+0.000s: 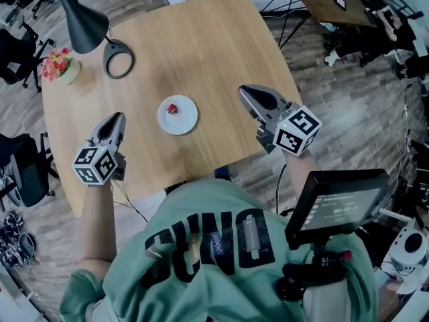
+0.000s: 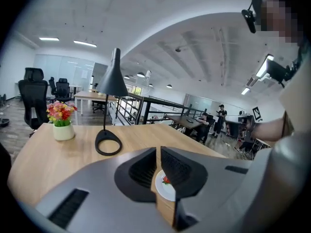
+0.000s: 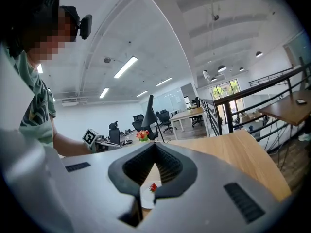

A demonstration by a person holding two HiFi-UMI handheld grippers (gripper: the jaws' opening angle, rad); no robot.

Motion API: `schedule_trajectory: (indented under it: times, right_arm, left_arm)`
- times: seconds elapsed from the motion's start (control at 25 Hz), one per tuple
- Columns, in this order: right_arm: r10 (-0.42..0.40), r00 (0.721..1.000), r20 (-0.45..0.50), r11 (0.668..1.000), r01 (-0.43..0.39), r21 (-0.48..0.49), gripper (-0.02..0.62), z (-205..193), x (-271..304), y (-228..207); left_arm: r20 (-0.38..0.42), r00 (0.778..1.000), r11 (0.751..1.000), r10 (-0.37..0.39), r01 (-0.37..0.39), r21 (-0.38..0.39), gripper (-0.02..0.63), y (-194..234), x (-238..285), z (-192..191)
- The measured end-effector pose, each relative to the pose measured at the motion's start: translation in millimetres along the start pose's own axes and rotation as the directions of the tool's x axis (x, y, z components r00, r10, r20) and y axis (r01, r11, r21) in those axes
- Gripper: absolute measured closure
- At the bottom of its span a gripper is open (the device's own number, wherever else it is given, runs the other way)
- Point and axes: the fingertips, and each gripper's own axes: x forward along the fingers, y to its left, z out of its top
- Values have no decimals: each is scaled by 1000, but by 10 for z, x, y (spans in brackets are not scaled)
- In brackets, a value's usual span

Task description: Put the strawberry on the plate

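A small red strawberry (image 1: 173,109) lies on a round white plate (image 1: 184,121) in the middle of the wooden table. My left gripper (image 1: 119,115) hovers left of the plate, its jaws drawn together with nothing between them. Right of the plate, my right gripper (image 1: 242,88) is shut and empty too. In the left gripper view the strawberry (image 2: 166,180) and plate (image 2: 165,193) show through the slit below the left gripper's (image 2: 158,149) tips. Under the closed tips of the right gripper (image 3: 155,144), its own view shows the strawberry (image 3: 153,187) on the plate (image 3: 146,199).
A black desk lamp with a ring base (image 1: 118,63) and a white pot of flowers (image 1: 59,66) stand at the table's far left. The table's near edge (image 1: 201,170) is close to the person. A screen on a stand (image 1: 342,206) is at the right.
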Motion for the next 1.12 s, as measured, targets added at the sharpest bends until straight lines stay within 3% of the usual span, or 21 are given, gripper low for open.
schedule_trajectory:
  times: [0.08, 0.6, 1.12]
  right_arm:
    - [14, 1000, 1, 1000, -14, -10, 592, 74, 95, 96]
    - [103, 995, 11, 993, -102, -67, 591, 535, 526, 584]
    - [147, 989, 28, 984, -144, -107, 592, 749, 811, 745]
  left_arm:
    - [47, 999, 1000, 20, -19, -22, 601, 87, -229, 115]
    - [246, 967, 988, 69, -31, -154, 601, 295, -1283, 551]
    - [363, 927, 981, 94, -25, -191, 603, 382, -1673, 791]
